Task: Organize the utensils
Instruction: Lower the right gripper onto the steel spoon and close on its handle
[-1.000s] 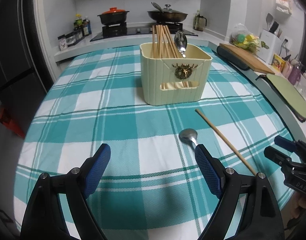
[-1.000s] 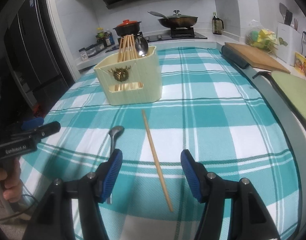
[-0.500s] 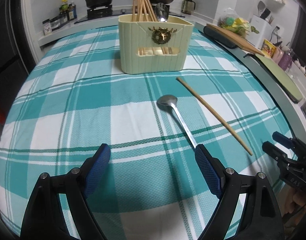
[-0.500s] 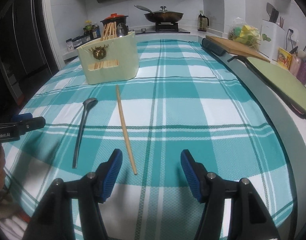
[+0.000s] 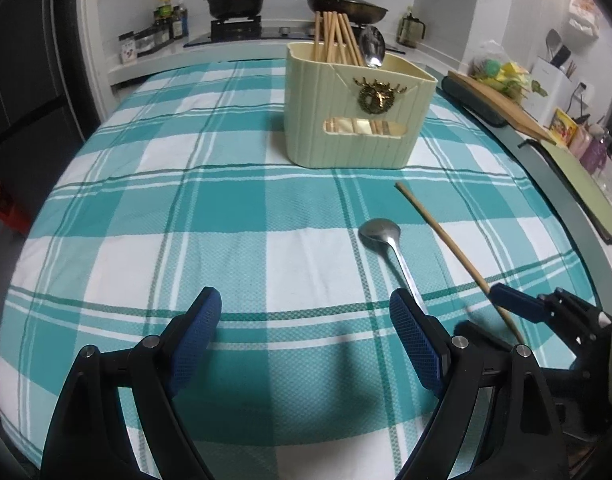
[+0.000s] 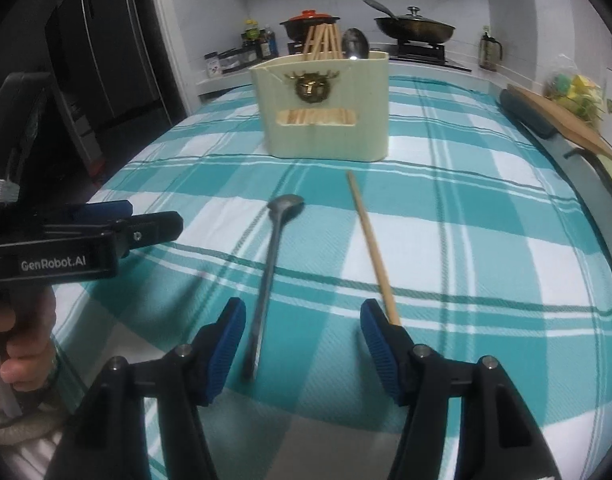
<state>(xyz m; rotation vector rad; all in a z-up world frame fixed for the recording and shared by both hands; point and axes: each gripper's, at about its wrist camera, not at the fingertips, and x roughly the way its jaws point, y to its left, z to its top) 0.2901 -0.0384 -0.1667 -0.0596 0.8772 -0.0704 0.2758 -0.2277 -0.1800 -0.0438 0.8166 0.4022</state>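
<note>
A: Lying flat on the checked cloth (image 5: 209, 216): one spoon (image 6: 271, 258), one chopstick (image 6: 372, 246), side by side, apart from each other.

B: Orientation of the spoon?

A: Long axis running from the near edge toward the caddy (image 6: 326, 108). Bowl at the far end, aimed at the caddy; handle end toward the grippers. In the right wrist view, leaning slightly to the right as it goes away.

B: And the chopstick?

A: Right of the spoon, also pointing roughly at the caddy. Far tip stopping short of the caddy's front, not touching. Leaning the other way, so closer to the spoon at the far ends than at the near ends.

B: Caddy itself?

A: Upright near the middle of the cloth, cream, with a gold deer-head badge on the front. Holding a bundle of chopsticks (image 5: 336, 38) standing on end, fanned a little, and a second spoon (image 5: 373, 50) with its bowl up.

B: Left gripper (image 5: 306, 328)?

A: Spread wide over bare cloth, nothing between the pads. Spoon handle vanishing behind the right-hand finger (image 5: 416, 342).

B: Right gripper (image 6: 301, 334)?

A: Narrowing now, not gripping anything. Spoon handle end lying in the gap, nearer the left pad, clear of both. Chopstick's near end disappearing behind the right-hand finger (image 6: 380, 344); contact impossible to tell.
</note>
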